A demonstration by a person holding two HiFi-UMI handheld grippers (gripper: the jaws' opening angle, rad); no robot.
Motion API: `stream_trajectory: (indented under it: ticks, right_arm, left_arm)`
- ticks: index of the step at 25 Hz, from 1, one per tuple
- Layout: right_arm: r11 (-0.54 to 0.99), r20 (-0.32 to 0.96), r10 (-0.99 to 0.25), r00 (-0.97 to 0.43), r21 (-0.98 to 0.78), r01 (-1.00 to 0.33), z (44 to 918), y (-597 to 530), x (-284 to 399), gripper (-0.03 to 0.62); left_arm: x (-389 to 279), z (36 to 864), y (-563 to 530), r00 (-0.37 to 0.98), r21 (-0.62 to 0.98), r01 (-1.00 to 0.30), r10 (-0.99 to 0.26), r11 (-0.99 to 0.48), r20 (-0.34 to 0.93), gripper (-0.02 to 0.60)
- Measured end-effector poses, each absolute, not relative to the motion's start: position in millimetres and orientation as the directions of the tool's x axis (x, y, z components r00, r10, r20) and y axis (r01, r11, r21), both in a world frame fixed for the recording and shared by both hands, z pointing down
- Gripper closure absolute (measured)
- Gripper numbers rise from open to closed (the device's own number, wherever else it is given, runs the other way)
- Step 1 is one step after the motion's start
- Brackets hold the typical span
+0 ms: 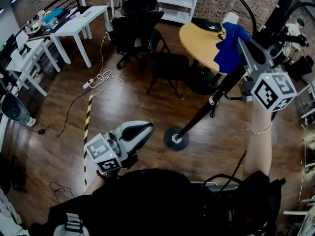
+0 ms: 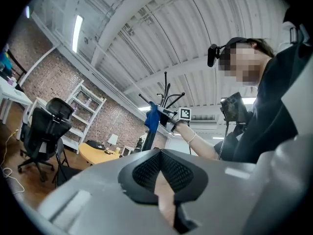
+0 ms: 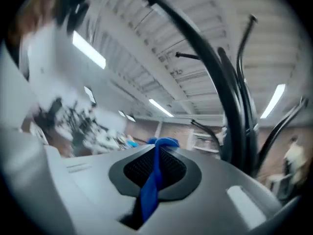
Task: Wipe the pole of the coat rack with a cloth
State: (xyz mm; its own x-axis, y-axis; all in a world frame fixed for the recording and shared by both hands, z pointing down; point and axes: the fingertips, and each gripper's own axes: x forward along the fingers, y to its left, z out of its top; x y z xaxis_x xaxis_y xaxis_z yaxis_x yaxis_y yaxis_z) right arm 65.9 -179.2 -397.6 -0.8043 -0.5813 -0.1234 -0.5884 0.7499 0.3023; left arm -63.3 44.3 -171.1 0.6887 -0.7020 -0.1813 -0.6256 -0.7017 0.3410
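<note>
Pinching a blue cloth (image 1: 227,50), the right hand-held gripper (image 1: 241,43) holds it high by the pole (image 1: 204,111). The left hand-held gripper (image 1: 143,130) hangs low, jaws together.

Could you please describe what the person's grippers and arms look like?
The left gripper and right gripper are pale grey rounded shells, each carrying a white cube with black square markers. Their pads are textured black. Black clothing and a thin bracelet are worn.
</note>
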Motion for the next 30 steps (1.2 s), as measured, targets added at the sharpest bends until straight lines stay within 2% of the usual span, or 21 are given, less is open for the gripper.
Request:
stream_trajectory:
  ticks: [2, 3, 4, 6, 9, 11, 13, 15, 17, 19, 21, 30]
  right_arm:
    - [0.877, -0.284, -0.405, -0.869, 0.147, -0.457, -425.1, -149.1, 59.1, 0.576]
    - [0.891, -0.374, -0.369, -0.851, 0.119, -0.438, -438.6, -136.7, 66.1, 0.576]
    - [0.885, -0.446, -0.359, -0.82, 0.117, -0.451, -448.1, -124.8, 78.8, 0.576]
    - [0.823, -0.513, -0.394, -0.763, 0.173, -0.541, -448.1, -103.5, 111.8, 0.576]
    - [0.594, -0.48, -0.539, -0.692, 0.366, -0.716, -410.7, -101.7, 153.7, 0.576]
    - [0.434, -0.439, -0.612, -0.658, 0.509, -0.744, -388.2, -120.0, 162.9, 0.576]
    - [0.302, -0.413, -0.638, -0.65, 0.643, -0.704, -379.1, -139.9, 151.9, 0.576]
    - [0.171, -0.35, -0.686, -0.638, 0.774, -0.609, -367.4, -161.5, 134.9, 0.576]
    - [0.095, -0.3, -0.76, -0.577, 0.827, -0.554, -351.2, -185.4, 134.8, 0.576]
    - [0.134, -0.346, -0.782, -0.519, 0.719, -0.682, -345.0, -202.6, 152.0, 0.576]
    - [0.205, -0.334, -0.807, -0.486, 0.615, -0.762, -334.2, -218.9, 174.9, 0.576]
    - [0.461, -0.195, -0.718, -0.668, 0.585, -0.667, -244.5, -209.9, 163.7, 0.576]
  left_arm:
    - [-59.1, -171.4, 40.4, 0.704, 0.344, -0.6, -0.681, -0.723, -0.204, 0.588]
    - [-57.2, -171.5, 38.6, 0.712, 0.346, -0.588, -0.671, -0.731, -0.208, 0.588]
    - [-54.9, -170.8, 37.2, 0.72, 0.349, -0.578, -0.663, -0.737, -0.207, 0.588]
    - [-50.1, -167.4, 35.7, 0.732, 0.357, -0.565, -0.651, -0.744, -0.2, 0.588]
    - [-48.0, -159.6, 29.8, 0.742, 0.361, -0.558, -0.644, -0.747, -0.187, 0.588]
    - [-48.6, -156.2, 25.0, 0.747, 0.364, -0.556, -0.641, -0.747, -0.174, 0.588]
    - [-47.2, -157.4, 22.3, 0.75, 0.363, -0.556, -0.64, -0.748, -0.169, 0.588]
    - [-44.1, -161.1, 21.1, 0.749, 0.357, -0.558, -0.64, -0.749, -0.171, 0.588]
    - [-42.4, -164.7, 20.3, 0.742, 0.355, -0.563, -0.646, -0.746, -0.181, 0.588]
    - [-43.1, -165.8, 19.5, 0.732, 0.358, -0.569, -0.654, -0.74, -0.188, 0.588]
    - [-44.5, -165.1, 17.5, 0.73, 0.363, -0.57, -0.657, -0.737, -0.187, 0.588]
    - [-41.2, -161.3, 2.5, 0.729, 0.37, -0.574, -0.662, -0.73, -0.174, 0.588]
